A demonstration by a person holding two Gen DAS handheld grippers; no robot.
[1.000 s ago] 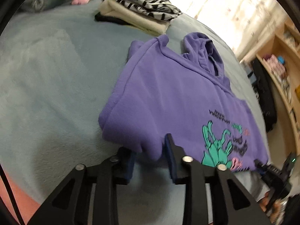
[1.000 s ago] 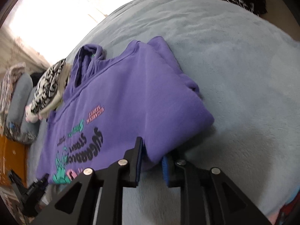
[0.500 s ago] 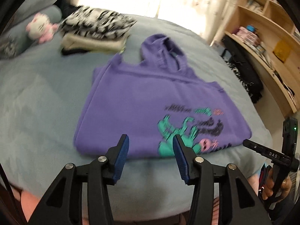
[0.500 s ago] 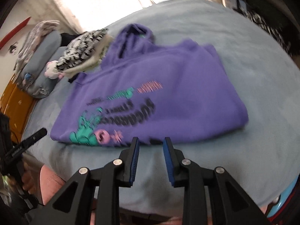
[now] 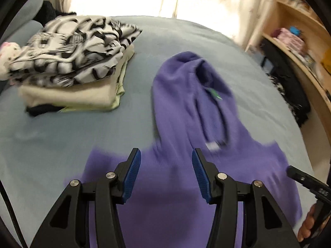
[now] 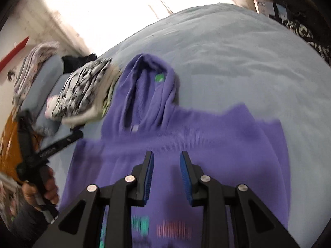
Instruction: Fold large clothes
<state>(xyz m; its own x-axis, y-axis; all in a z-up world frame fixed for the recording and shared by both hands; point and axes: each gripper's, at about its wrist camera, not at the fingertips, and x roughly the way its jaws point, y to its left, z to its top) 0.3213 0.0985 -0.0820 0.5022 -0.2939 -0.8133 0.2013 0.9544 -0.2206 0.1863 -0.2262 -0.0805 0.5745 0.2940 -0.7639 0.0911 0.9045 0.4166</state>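
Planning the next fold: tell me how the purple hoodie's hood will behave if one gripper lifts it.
The hood lies creased and slack on the blue blanket, so it would probably droop. The knit looks thick, likely giving the pads good hold.

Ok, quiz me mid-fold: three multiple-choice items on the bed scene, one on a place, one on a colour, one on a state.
1. Where is the stack of folded clothes relative to the hoodie in the left wrist view?
A left of the hood
B on top of it
C on the shelf

2. The hoodie is:
A green
B purple
C grey

3. The left gripper is:
A clamped on a sleeve
B open, holding nothing
C holding a pillow

Answers: 1 A, the stack lies beside the hood on the bed; 2 B, purple fabric; 3 B, jaws apart above the hoodie.
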